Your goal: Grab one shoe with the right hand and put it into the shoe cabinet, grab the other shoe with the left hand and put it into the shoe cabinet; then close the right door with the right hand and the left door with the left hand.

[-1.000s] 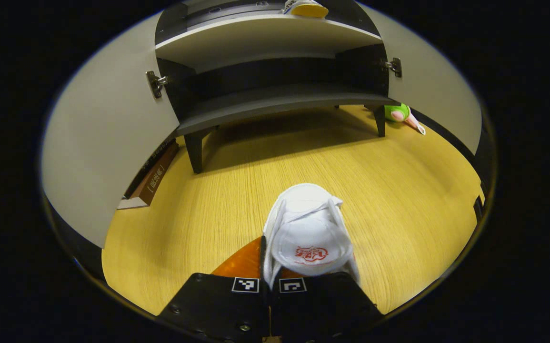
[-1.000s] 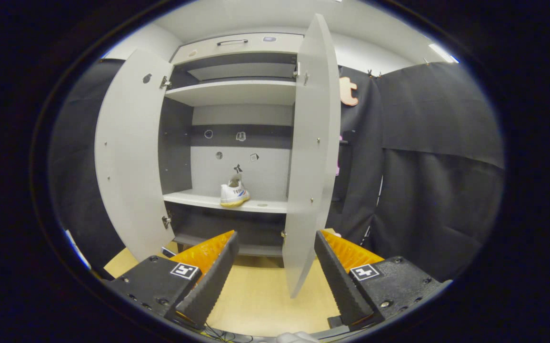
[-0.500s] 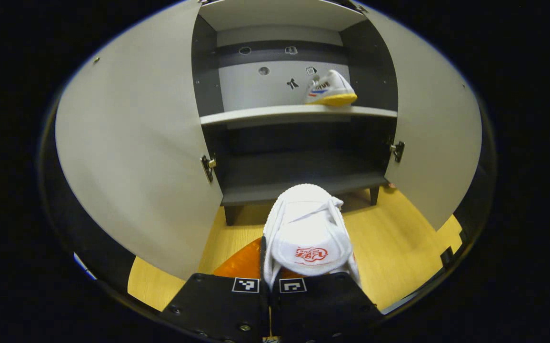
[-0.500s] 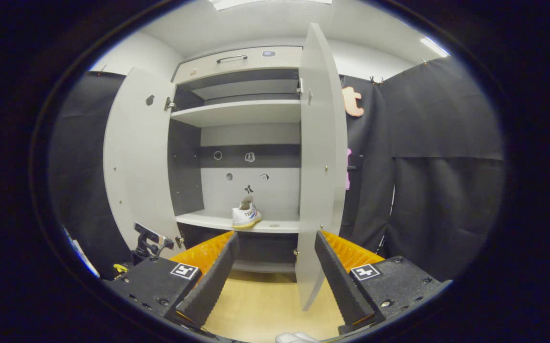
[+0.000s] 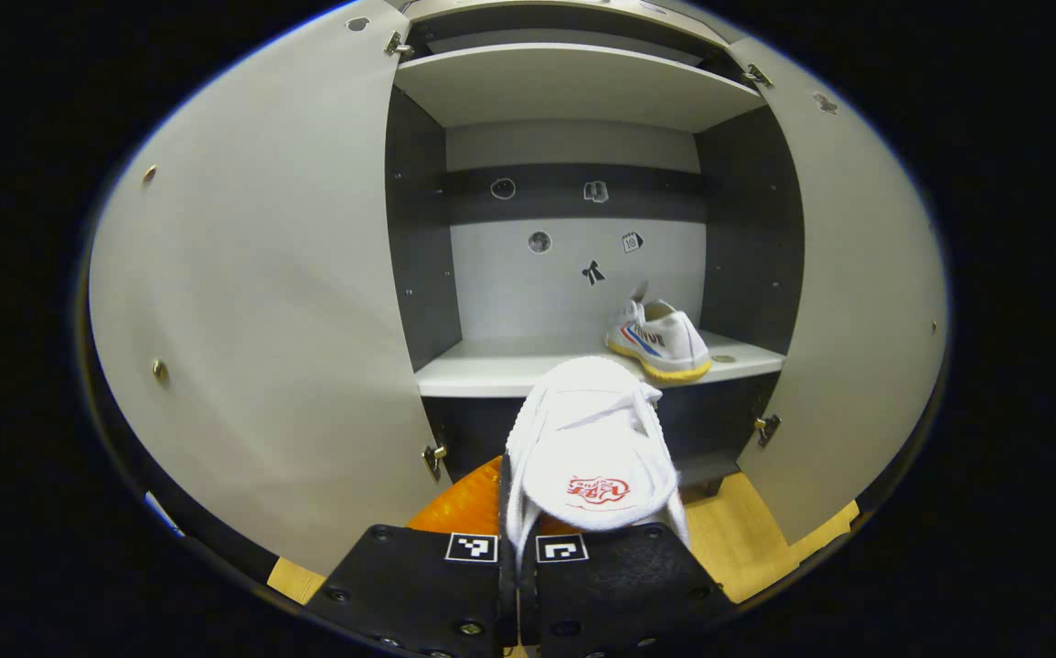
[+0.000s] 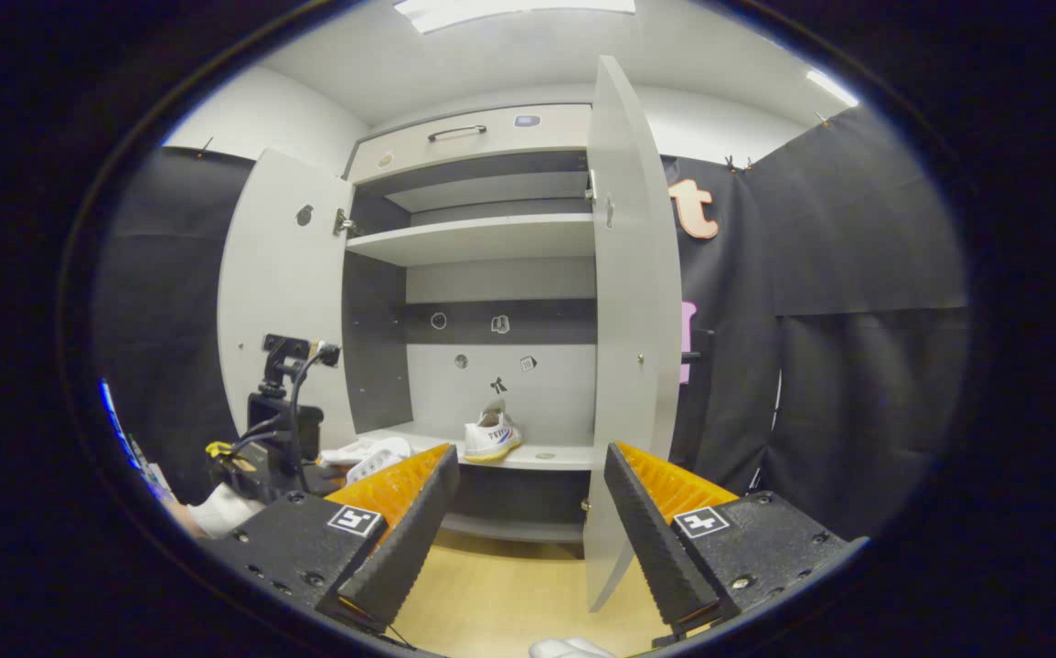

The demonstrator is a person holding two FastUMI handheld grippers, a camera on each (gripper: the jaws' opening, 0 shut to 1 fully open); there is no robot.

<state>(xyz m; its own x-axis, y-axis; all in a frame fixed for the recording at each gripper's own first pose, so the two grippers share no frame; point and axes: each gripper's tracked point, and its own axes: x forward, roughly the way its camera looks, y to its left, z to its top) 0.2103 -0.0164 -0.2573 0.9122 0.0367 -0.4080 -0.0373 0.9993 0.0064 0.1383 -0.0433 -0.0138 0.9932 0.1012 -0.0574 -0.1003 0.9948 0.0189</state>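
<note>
Left claw (image 5: 518, 539) grips shoe (image 5: 590, 448); doors (image 5: 253, 302) open.

The left gripper (image 5: 517, 512) has its fingers pressed together, clamped on a white lace-up fabric shoe (image 5: 590, 452), while the right gripper (image 6: 528, 512) is level with jaws spread wide.

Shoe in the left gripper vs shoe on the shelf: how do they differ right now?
The held shoe is clamped between the left gripper fingers, in the air before the cabinet; the shelf shoe rests on the middle shelf, right side.
The held shoe shows its tongue and laces from above; the shelf shoe shows its side, with a yellow sole and coloured stripes.
Both are white sneakers.
</note>
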